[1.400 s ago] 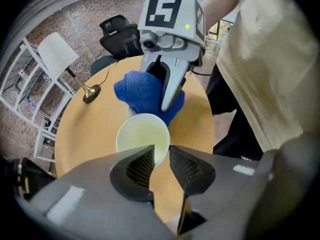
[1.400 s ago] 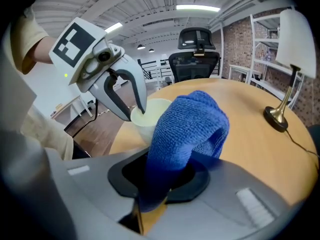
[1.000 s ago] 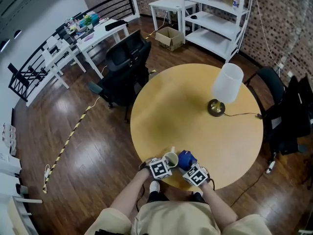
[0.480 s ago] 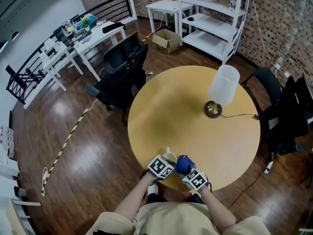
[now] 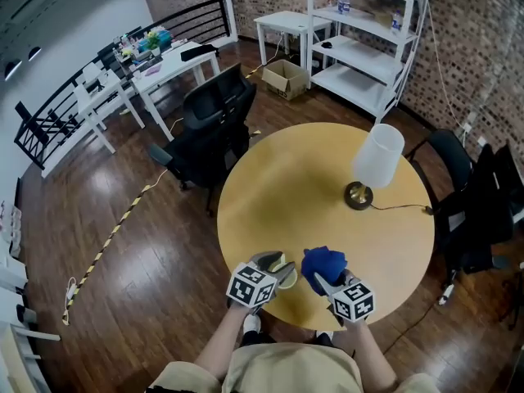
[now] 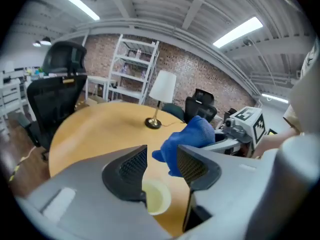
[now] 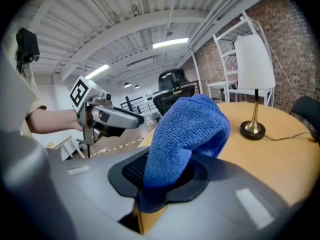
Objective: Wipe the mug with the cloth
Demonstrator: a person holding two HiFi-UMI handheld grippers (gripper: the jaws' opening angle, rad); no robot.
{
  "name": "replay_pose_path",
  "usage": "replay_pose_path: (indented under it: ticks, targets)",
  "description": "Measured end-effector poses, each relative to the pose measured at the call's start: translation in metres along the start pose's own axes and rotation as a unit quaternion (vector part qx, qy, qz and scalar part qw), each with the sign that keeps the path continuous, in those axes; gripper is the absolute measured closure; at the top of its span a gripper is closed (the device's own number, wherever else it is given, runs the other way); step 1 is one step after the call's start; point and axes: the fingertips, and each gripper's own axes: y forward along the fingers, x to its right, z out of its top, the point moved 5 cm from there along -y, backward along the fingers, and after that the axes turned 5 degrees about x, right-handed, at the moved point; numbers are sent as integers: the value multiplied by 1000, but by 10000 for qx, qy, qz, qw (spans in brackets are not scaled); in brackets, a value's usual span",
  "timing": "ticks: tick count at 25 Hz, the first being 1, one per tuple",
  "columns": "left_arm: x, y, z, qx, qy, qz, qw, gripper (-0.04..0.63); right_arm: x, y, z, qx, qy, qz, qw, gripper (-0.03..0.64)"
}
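R gripper (image 7: 160, 176) clamped on bunched blue cloth (image 7: 187, 129). L gripper (image 6: 160, 166) jaws opening; pale cream mug (image 6: 156, 198), mouth up, sits low btwn them, ungripped.

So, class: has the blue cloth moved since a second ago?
Yes. The blue cloth, gripped in the right claw, has shifted rightward, away from the mug and nearer the lamp base.

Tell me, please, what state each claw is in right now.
Left claw: opening; the mug stands between its jaws, ungripped.
Right claw: shut on the blue cloth.
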Motion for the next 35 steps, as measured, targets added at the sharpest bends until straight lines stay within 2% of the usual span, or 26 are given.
replay_pose_path:
  ticks: [2, 4, 7, 10, 13, 16, 20, 24, 35]
  targets:
    - [-6, -12, 28, 429, 196, 379, 9982, 384, 4, -8, 34, 396, -94, -195, 9990, 545]
    - [-11, -24, 55, 851, 424, 745, 9927, 366, 7, -16, 68, 755, -221, -381, 9962, 545]
    - [-11, -40, 90, 1378, 924, 1248, 9782, 344, 9, -31, 112, 1257, -452, -638, 9890, 545]
    - [-3, -50, 114, 1765, 1359, 1482, 9635, 331, 7, -46, 149, 1717, -771, -917, 9778, 546]
    - [3, -53, 126, 2018, 1367, 1591, 9567, 309, 8, -59, 171, 1995, -1149, -1402, 9630, 546]
    - [3, -57, 131, 2250, 1327, 1781, 9487, 290, 11, -71, 178, 2243, -1157, -1869, 9494, 546]
    - [2, -62, 141, 2491, 1530, 2086, 9333, 288, 12, -87, 185, 2430, -1148, -2327, 9347, 546]
    - [7, -63, 149, 2625, 1520, 2058, 9304, 288, 8, -96, 191, 2520, -1156, -2463, 9287, 546]
    - [16, -56, 166, 2847, 1586, 1883, 9265, 310, 3, -102, 196, 2578, -1266, -2452, 9260, 546]
